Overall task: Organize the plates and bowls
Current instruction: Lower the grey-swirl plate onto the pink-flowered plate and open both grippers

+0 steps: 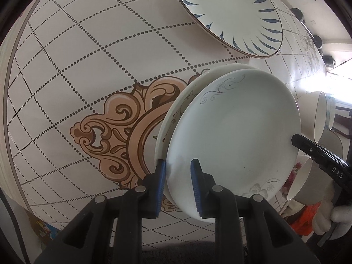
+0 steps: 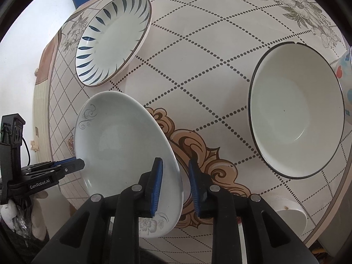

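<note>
A pale plate with grey scrollwork (image 1: 237,136) sits on top of a second cream plate (image 1: 176,110) on the round patterned table (image 1: 88,66). My left gripper (image 1: 178,184) straddles the near rims of both plates, its blue pads on either side. The top plate also shows in the right wrist view (image 2: 123,149). My right gripper (image 2: 175,187) straddles its right rim with its jaws apart. A blue-leaf plate (image 1: 231,13) lies further off; it also shows in the right wrist view (image 2: 114,39).
A large white bowl with a dark rim (image 2: 297,110) stands at the right. Other bowls (image 1: 319,118) sit near the table edge, and another white bowl (image 2: 290,217) is at the near edge.
</note>
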{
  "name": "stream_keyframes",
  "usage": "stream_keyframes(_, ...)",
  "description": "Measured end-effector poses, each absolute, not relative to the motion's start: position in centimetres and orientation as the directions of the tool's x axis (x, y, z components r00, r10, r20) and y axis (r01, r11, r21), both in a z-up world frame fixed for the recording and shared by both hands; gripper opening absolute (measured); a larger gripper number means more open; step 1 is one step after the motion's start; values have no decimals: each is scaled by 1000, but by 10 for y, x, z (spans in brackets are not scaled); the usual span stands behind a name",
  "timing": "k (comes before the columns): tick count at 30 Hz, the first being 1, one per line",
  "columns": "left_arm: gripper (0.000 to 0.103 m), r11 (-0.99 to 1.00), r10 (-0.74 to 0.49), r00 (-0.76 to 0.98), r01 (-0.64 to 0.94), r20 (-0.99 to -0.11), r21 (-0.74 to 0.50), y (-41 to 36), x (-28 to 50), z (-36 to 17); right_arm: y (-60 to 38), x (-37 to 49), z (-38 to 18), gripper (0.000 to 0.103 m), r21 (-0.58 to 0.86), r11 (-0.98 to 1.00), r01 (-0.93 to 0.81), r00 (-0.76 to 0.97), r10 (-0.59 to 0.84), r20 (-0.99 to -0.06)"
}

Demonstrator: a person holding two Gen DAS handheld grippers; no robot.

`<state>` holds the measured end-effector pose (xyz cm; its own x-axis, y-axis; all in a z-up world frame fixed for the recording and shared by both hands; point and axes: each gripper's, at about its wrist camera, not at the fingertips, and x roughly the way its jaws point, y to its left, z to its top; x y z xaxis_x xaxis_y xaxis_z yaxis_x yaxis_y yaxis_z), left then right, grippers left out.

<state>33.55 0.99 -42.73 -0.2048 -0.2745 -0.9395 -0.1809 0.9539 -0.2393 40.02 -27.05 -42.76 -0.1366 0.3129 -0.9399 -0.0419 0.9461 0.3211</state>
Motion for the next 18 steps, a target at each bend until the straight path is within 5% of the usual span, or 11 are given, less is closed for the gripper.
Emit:
stream_keyframes(3,27,954,-272,-196,-180,-942,-238,11,334,-422,-268,400,-426,10,323,945,-56,-140,313,-939)
stream_keyframes(18,30,965,-244,-112,-127,-963,-229,-1,343,-377,-270,395,-432,8,319,946,-46,-169,308,-936)
